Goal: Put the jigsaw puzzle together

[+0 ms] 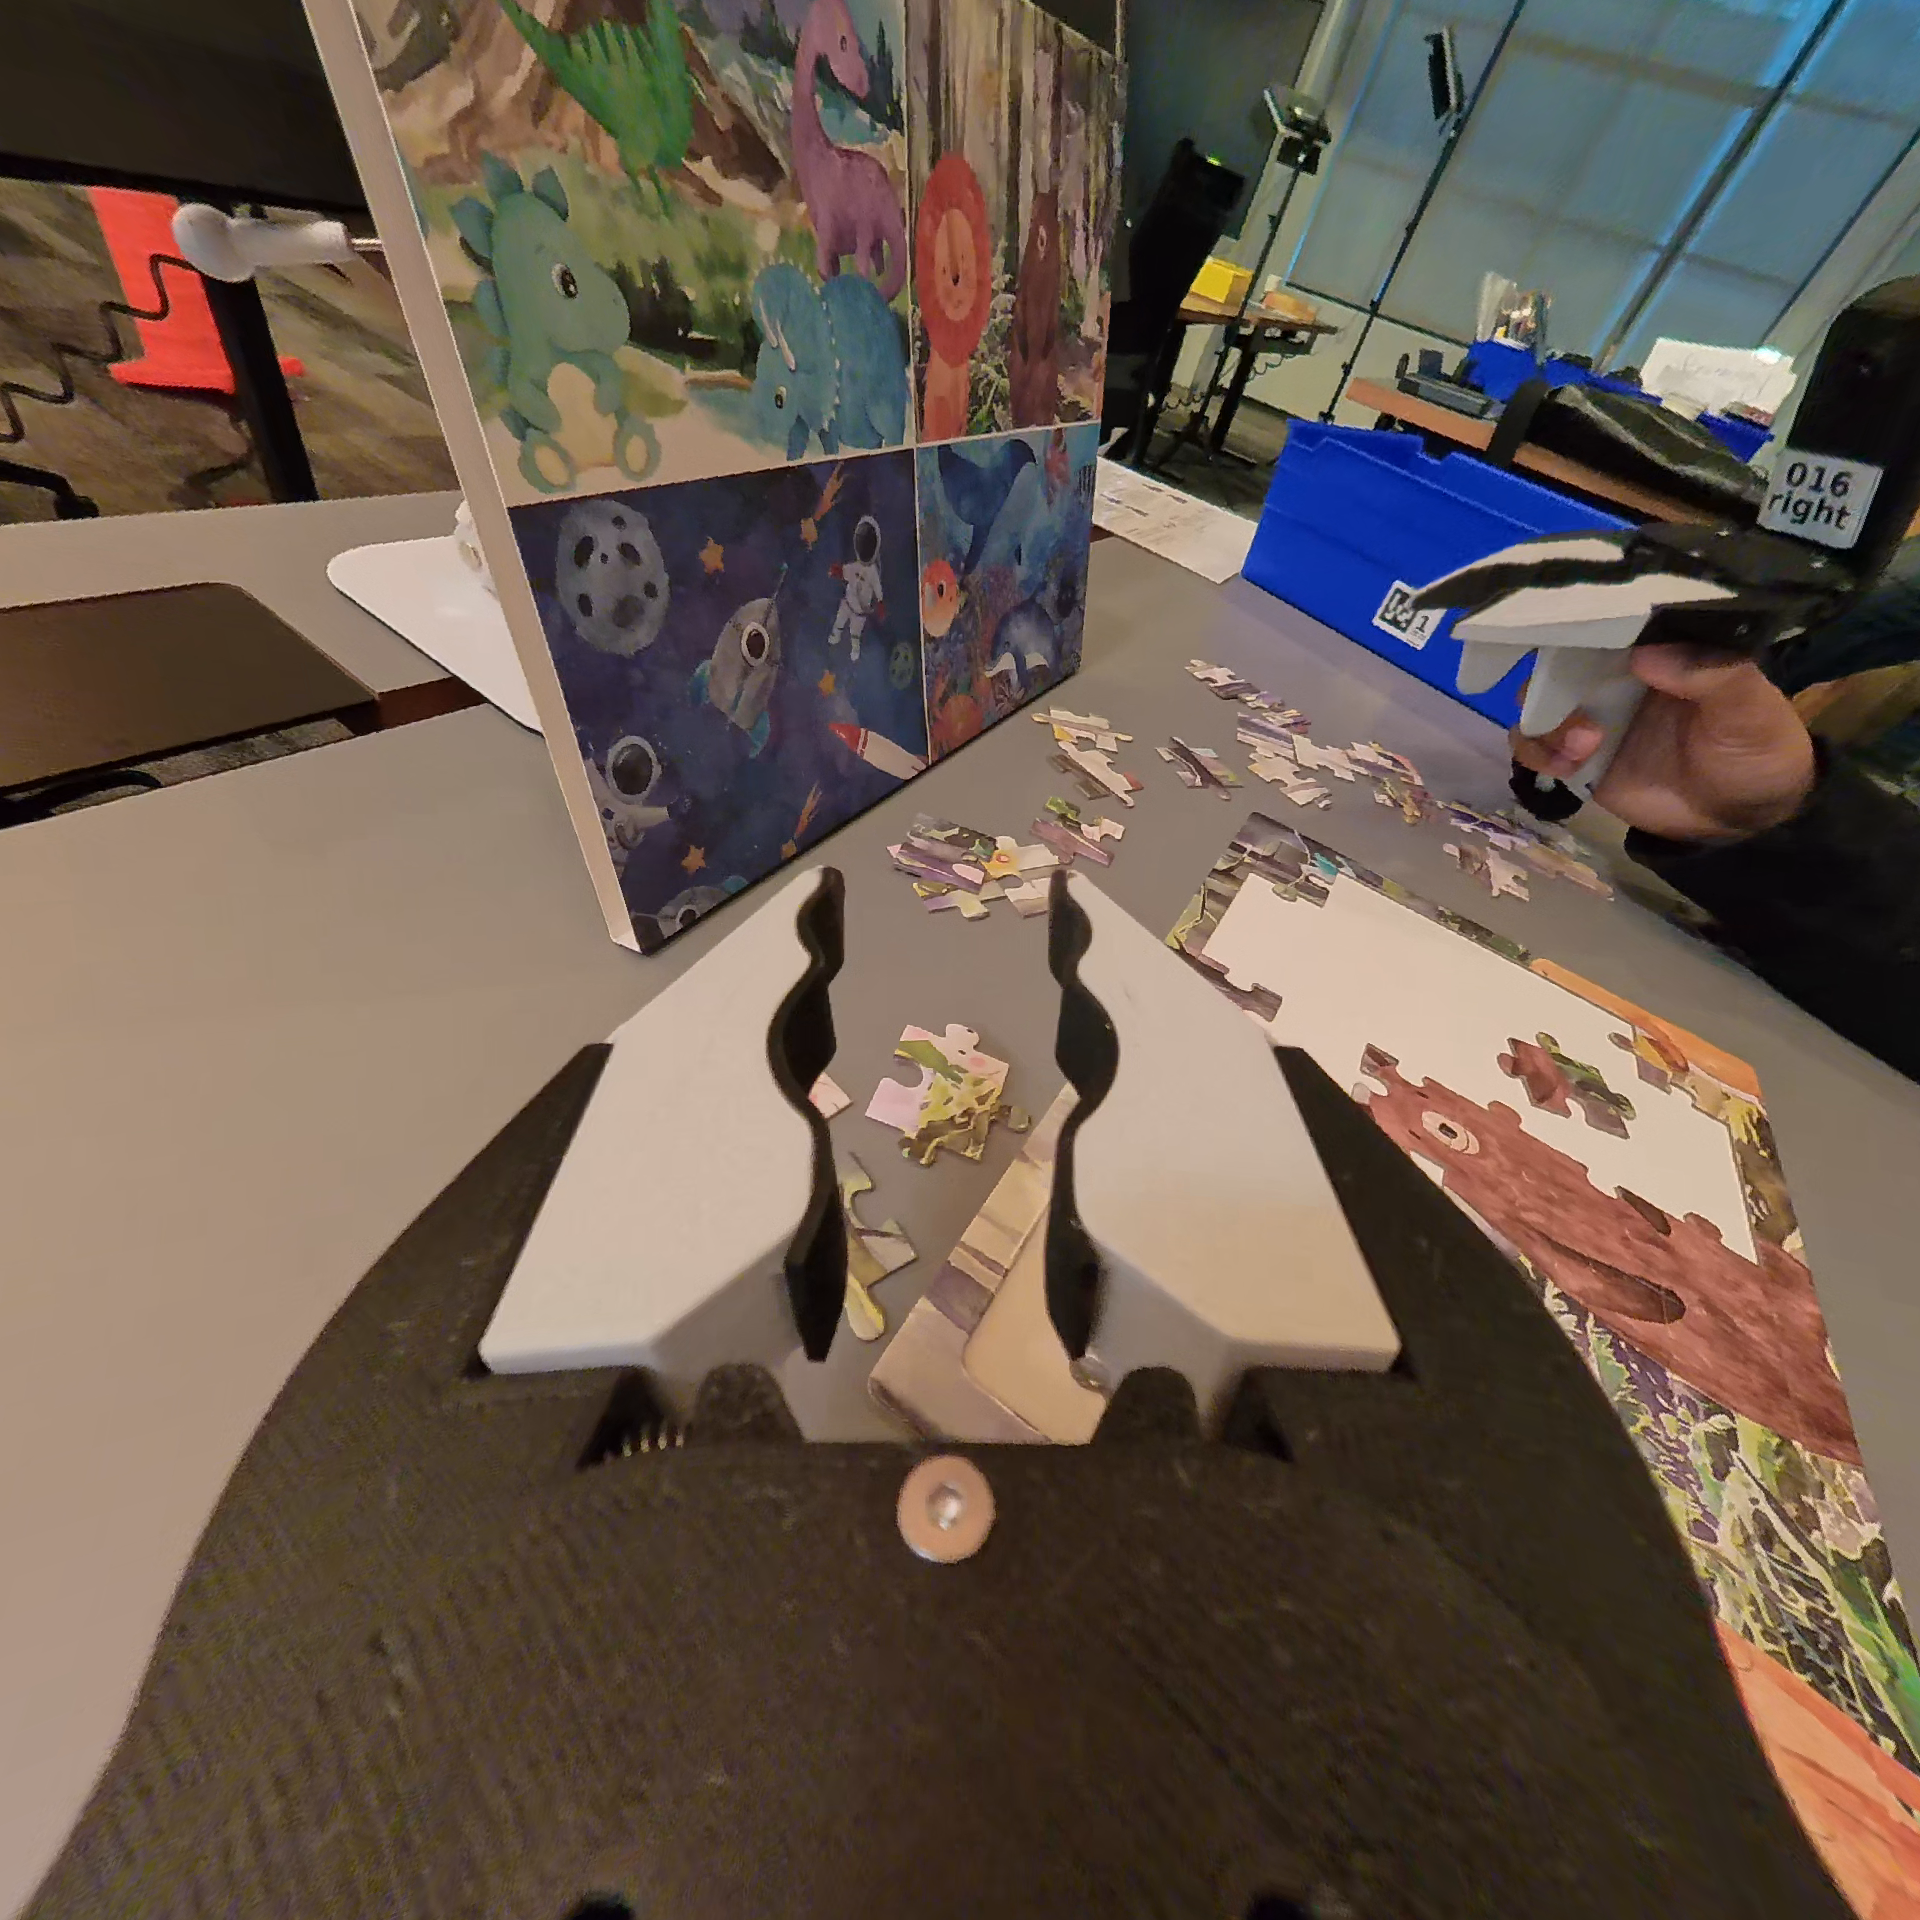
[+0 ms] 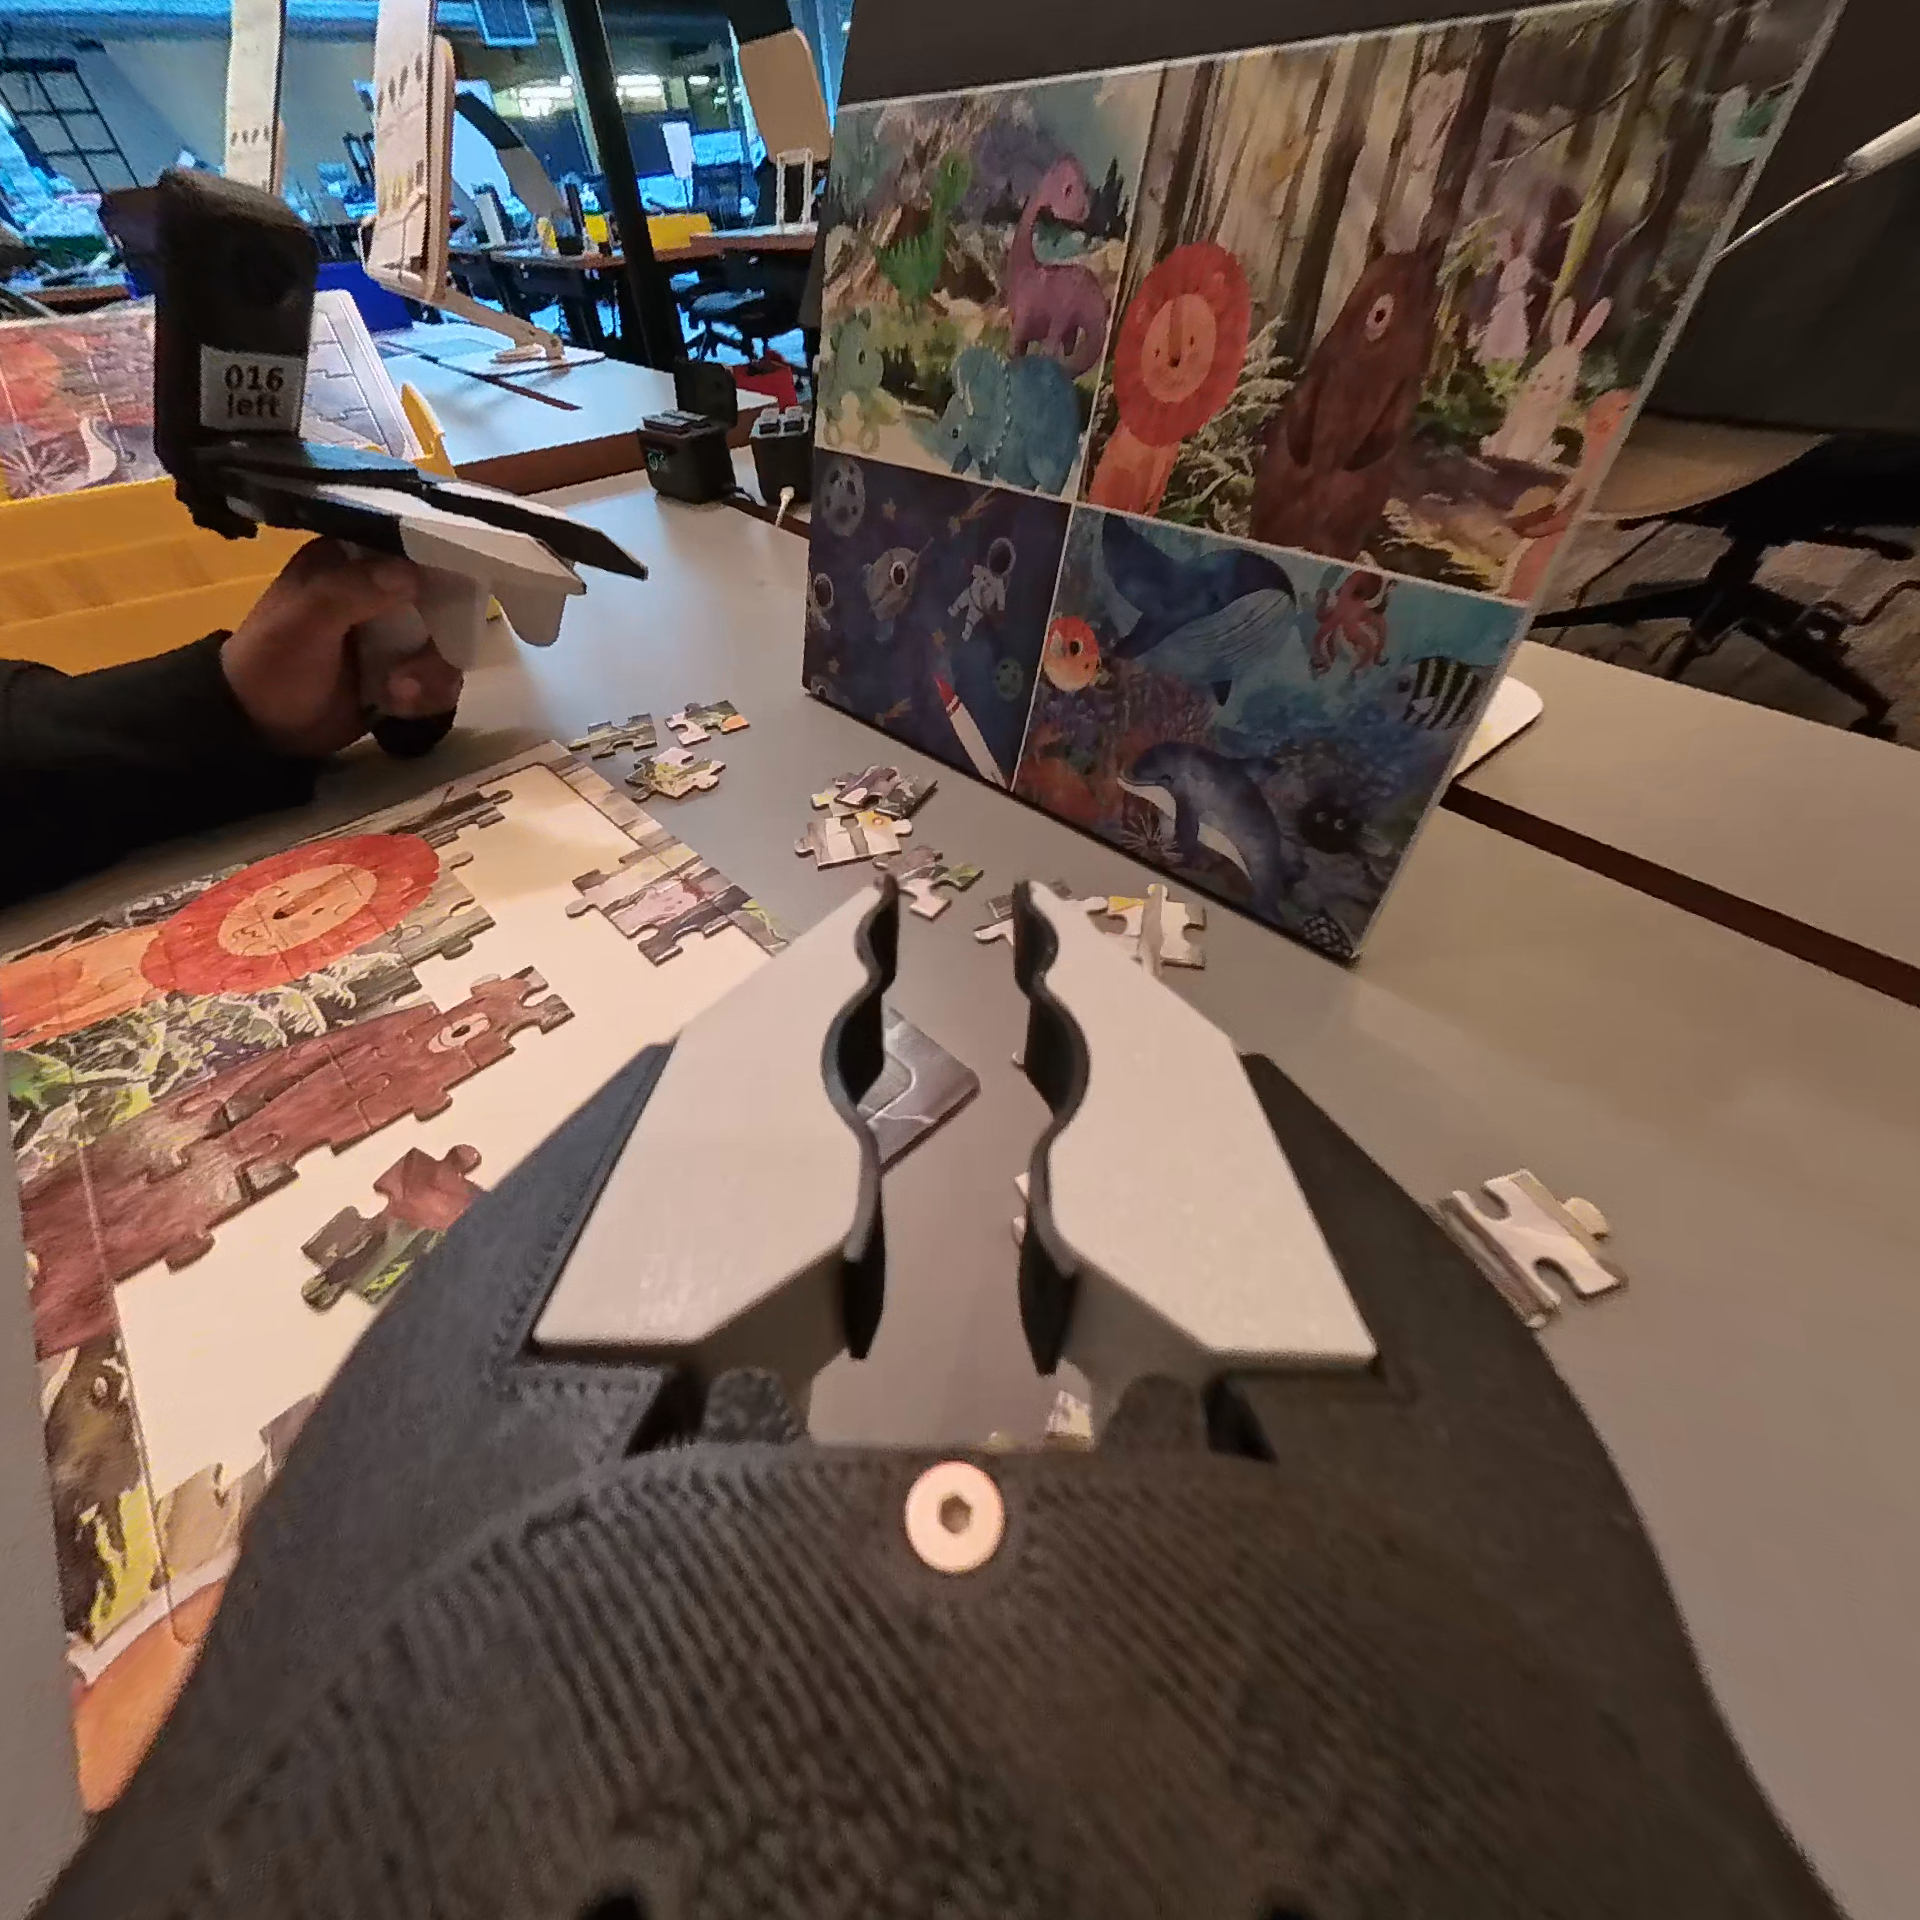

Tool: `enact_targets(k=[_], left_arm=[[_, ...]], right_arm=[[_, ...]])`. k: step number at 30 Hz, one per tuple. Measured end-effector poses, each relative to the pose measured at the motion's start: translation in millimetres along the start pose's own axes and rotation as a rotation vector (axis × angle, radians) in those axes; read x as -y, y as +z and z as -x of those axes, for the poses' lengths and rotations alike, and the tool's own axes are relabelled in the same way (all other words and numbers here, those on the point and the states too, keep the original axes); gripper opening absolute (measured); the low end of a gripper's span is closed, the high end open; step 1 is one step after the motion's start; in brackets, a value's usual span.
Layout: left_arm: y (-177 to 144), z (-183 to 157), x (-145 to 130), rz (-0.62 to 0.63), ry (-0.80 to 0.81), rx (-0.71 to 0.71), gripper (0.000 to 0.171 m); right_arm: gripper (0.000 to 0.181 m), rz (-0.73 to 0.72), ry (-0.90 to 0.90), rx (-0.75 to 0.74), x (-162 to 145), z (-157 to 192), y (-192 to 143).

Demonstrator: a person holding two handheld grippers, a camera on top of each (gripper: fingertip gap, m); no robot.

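Observation:
The jigsaw puzzle (image 1: 1621, 1309) lies flat on the grey table, partly filled, with a brown bear, an orange lion (image 2: 281, 914) and bare white gaps. My left gripper (image 1: 940, 894) is open and empty, low over the table just left of the puzzle's corner. A loose green-and-pink piece (image 1: 951, 1096) lies on the table between its fingers. My right gripper (image 2: 956, 904) is open and empty, above the puzzle's far right corner. A dark piece (image 2: 925, 1081) lies under it. Several loose pieces (image 2: 873, 821) are scattered beyond both grippers (image 1: 1299, 748).
A reference picture board (image 1: 748, 416) stands upright behind the loose pieces (image 2: 1195, 468). One pale piece (image 2: 1527, 1236) lies alone at the right. A blue bin (image 1: 1392, 540) and yellow bins (image 2: 94, 561) stand past the table. Each gripper, held by a hand, shows in the other's view (image 1: 1455, 618) (image 2: 608, 577). The left gripper's tips are roughly 25 centimetres from the right gripper's. The jigsaw puzzle (image 1: 1621, 1309) sits 20 centimetres or so from the ends of my left fingers.

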State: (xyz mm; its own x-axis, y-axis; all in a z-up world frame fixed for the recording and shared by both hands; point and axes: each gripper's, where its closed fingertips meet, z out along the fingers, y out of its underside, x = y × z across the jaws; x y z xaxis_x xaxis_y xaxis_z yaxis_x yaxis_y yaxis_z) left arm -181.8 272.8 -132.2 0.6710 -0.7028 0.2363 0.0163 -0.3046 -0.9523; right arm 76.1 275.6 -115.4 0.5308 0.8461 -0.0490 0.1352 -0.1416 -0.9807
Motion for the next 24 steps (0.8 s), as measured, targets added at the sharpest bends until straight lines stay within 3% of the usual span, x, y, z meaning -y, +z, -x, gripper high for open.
enact_targets(k=[4,8,12,17,24], left_arm=[[0.8,-1.6,-0.7,0.006,-0.002,-0.015,0.038],[1.2,-3.5,-1.2,0.01,0.001,-0.028,0.038],[0.7,-2.0,-0.5,0.004,-0.009,-0.025,0.038],[-0.8,1.3,1.1,-0.01,-0.034,-0.021,0.038],[-1.5,4.9,1.6,-0.016,-0.055,-0.01,0.038]], right_arm=[[0.031,0.092,-0.063,0.139,-15.0,28.2,7.6],[0.032,0.32,-0.151,0.404,-51.2,86.4,8.3],[0.037,0.502,-0.215,0.521,-84.0,120.4,8.0],[0.05,0.563,-0.236,0.625,-97.4,146.9,7.1],[0.059,0.591,-0.286,0.628,-103.6,151.8,5.8]])
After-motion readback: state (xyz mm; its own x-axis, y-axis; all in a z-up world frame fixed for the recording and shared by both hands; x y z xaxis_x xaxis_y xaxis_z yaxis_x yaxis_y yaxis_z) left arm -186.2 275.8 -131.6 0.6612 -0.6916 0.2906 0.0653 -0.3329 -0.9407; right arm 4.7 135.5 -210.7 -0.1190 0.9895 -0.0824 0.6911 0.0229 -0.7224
